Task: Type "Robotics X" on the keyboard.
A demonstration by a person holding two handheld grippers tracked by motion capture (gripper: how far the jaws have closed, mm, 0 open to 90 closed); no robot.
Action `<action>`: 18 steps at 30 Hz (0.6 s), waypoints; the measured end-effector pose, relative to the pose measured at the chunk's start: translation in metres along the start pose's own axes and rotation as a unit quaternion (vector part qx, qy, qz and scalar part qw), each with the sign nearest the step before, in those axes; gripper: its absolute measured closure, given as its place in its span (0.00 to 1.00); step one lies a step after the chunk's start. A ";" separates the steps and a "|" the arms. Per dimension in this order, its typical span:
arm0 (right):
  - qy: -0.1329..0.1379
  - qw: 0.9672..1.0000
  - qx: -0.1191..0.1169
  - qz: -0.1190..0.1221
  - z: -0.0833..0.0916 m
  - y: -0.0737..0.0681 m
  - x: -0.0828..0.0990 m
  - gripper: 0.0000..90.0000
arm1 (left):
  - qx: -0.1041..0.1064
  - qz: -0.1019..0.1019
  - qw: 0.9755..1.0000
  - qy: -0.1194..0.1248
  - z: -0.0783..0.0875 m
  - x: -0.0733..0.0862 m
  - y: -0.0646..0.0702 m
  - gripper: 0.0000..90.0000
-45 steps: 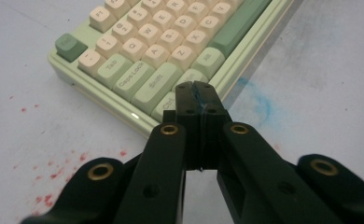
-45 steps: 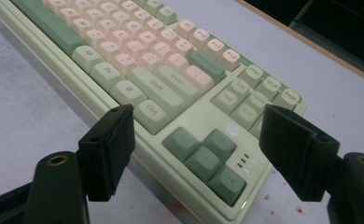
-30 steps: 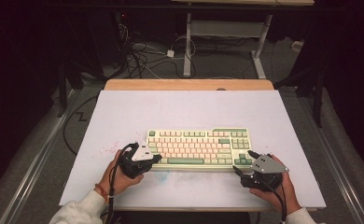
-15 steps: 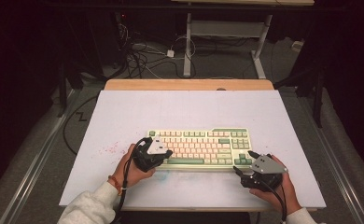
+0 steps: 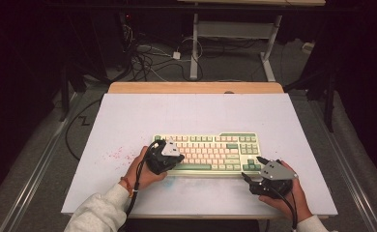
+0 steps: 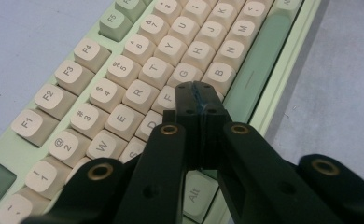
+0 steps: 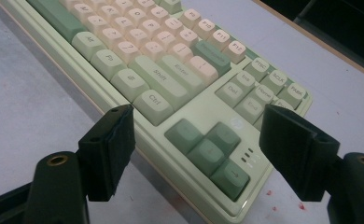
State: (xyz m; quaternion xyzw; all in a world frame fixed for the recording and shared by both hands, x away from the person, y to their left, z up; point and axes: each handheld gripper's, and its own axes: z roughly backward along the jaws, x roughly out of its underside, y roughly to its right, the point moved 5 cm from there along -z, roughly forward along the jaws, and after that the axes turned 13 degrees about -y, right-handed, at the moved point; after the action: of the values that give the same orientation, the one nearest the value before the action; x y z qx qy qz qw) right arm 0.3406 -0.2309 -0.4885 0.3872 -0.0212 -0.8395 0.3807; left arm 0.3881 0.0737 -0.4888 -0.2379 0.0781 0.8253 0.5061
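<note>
Left gripper (image 5: 173, 155), jaws clenched on nothing, hovers over the keyboard (image 5: 210, 151) mid-table in the high view, likely to poke keys. Its own view puts the tip (image 6: 199, 95) above the V key (image 6: 185, 91). Right gripper (image 7: 196, 140) waits released, straddling the keyboard's arrow-key (image 7: 210, 151) corner.

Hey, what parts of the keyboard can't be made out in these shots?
- Keyboard legends: too small in the high view.
- Keys under the shut left hand-held gripper: hidden by its jaws in the left gripper view.
- Keyboard's left end: cut off by the frame edge in the right gripper view.
</note>
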 end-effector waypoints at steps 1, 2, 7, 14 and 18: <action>0.000 1.000 0.000 0.001 0.000 0.000 0.000 0.30 | 0.002 -0.001 1.000 -0.002 -0.001 0.000 0.000 0.97; 0.000 1.000 0.002 0.001 0.000 0.000 0.000 0.30 | 0.002 0.000 1.000 -0.003 -0.001 0.000 0.000 0.97; -0.001 1.000 0.002 -0.002 0.000 0.001 0.000 0.30 | -0.003 -0.001 1.000 -0.004 -0.003 -0.001 -0.001 0.97; -0.006 1.000 -0.002 0.005 -0.001 -0.001 0.001 0.30 | -0.006 -0.003 1.000 -0.006 -0.004 -0.002 0.000 0.97; -0.006 1.000 -0.003 0.005 -0.001 -0.001 0.001 0.30 | -0.005 -0.003 1.000 -0.007 -0.004 -0.001 -0.001 0.97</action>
State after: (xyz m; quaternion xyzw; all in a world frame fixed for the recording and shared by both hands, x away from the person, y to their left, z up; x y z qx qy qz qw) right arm 0.3404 -0.2301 -0.4903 0.3812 -0.0230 -0.8398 0.3858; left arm 0.3904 0.0713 -0.4916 -0.2353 0.0695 0.8260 0.5075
